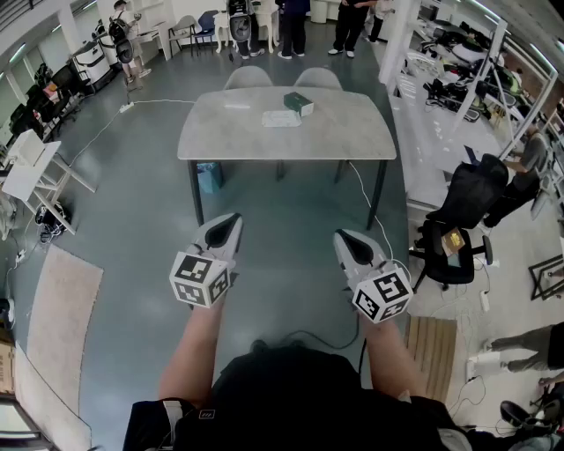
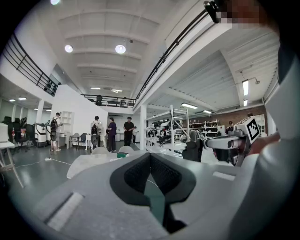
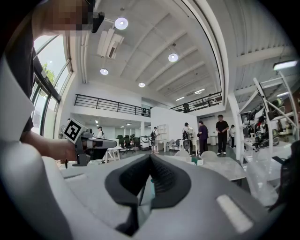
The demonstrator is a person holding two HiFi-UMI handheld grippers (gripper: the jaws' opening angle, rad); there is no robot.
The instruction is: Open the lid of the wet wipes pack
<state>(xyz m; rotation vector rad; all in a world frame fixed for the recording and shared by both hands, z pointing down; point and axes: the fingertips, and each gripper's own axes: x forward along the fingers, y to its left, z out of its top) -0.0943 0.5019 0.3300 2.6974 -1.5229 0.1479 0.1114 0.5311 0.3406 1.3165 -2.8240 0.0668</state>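
A person stands in a wide, grey-floored workshop hall, facing a grey table well ahead across a stretch of floor. Shelving and benches loaded with equipment line the right side, and a pale rug lies at the left. A group of people stands at the far end. Two pale chairs are tucked in on the table's far side, and a black office chair sits off to the right. A thin cable trails over the floor from the table's right legs toward the person, crossing the ground between them. A small bluish bin stands under the table near its left legs.

The left claw and the right claw are held side by side at about level, pointing at the table and well apart from it. Each is clenched with its dark pads meeting at the tips and nothing between them.

On the table's far half lies a green box. Just beside it is what appears to be the wet wipes pack, pale and flat, its lid too small to make out.
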